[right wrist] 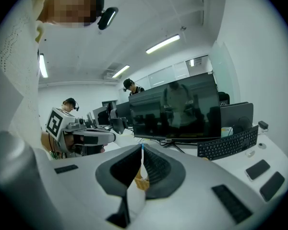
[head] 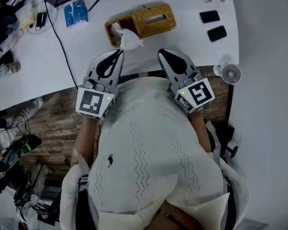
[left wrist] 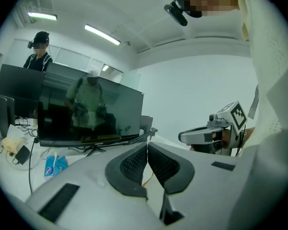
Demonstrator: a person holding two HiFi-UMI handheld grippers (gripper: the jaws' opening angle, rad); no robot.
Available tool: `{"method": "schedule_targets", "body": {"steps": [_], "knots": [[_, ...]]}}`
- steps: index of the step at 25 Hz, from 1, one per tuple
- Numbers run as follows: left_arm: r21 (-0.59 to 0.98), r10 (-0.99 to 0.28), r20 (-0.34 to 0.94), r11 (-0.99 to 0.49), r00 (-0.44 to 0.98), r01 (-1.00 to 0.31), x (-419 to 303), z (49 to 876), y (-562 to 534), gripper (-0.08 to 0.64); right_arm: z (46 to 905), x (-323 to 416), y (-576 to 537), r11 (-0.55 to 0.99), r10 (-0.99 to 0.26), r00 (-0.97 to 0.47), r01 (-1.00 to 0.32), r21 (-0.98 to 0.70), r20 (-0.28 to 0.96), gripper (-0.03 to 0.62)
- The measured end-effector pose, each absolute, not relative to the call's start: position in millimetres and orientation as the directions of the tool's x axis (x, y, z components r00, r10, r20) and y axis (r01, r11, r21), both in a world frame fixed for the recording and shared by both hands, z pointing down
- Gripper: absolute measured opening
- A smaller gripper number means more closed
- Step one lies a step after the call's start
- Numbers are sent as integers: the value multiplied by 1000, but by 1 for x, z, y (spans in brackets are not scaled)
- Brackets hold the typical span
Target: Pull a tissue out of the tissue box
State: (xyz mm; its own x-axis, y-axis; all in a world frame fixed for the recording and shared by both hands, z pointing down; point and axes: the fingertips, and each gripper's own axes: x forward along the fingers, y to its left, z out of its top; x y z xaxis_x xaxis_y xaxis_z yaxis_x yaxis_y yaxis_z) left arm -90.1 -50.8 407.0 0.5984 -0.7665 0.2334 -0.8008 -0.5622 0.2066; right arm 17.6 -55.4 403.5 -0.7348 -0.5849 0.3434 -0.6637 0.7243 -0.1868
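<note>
Tissue [head: 128,38]: white, crumpled, standing up at left end of wicker tissue box [head: 156,19] on white desk [head: 182,44]. Nearby: blue pkt [head: 76,12] and black cable [head: 62,44] to the left, 2 dark phones [head: 210,17] to the right, small fan [head: 230,73] at desk edge. Nothing between grippers and box. L gripper [head: 120,52] jaws closed, pinching tissue by its lower edge. R gripper [head: 162,52] jaws together, empty, just short of box.

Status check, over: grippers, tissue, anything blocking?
Left gripper shut, tips at crumpled white tissue, grip unconfirmed. Right gripper shut, empty. Tissue over one end of woven wicker tissue box. Nothing blocking.
</note>
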Motion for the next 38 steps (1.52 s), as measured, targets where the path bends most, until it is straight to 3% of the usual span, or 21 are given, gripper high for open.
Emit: {"method": "schedule_targets", "body": {"steps": [17, 38], "knots": [[146, -821, 145, -535, 553, -832, -87, 364, -64, 15, 347, 48, -76, 698, -673, -700, -708, -109, 238, 2], [82, -855, 8, -517, 519, -852, -92, 306, -93, 17, 287, 60, -98, 709, -681, -714, -698, -101, 163, 1]]}}
